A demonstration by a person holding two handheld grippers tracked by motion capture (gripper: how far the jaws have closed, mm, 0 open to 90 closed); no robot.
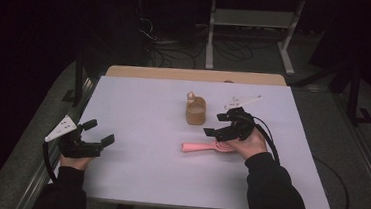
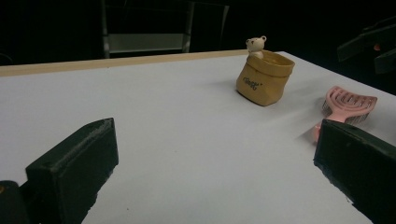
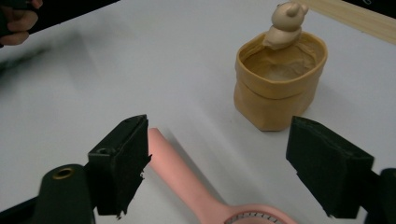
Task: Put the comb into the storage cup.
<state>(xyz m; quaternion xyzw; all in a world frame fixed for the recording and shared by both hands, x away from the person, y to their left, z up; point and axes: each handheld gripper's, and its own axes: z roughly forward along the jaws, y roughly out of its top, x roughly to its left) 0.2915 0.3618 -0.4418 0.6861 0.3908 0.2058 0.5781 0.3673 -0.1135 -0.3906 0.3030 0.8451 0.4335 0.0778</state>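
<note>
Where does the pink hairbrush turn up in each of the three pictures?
High view: the pink hairbrush lies right of centre, beside the right hand.
Left gripper view: its head at the right edge.
Right gripper view: bottom centre, handle pointing up-left.
Shared landmark: the tan pouch with the bear, just beyond it.

small dark printed word on the front of the tan fabric pouch [image 2: 263, 78], below its rolled rim, too blurred to read

Brush [image 3: 187, 182] smooth pink plastic; pouch [image 3: 278, 84] matt tan fabric w/ folded rim.
</note>
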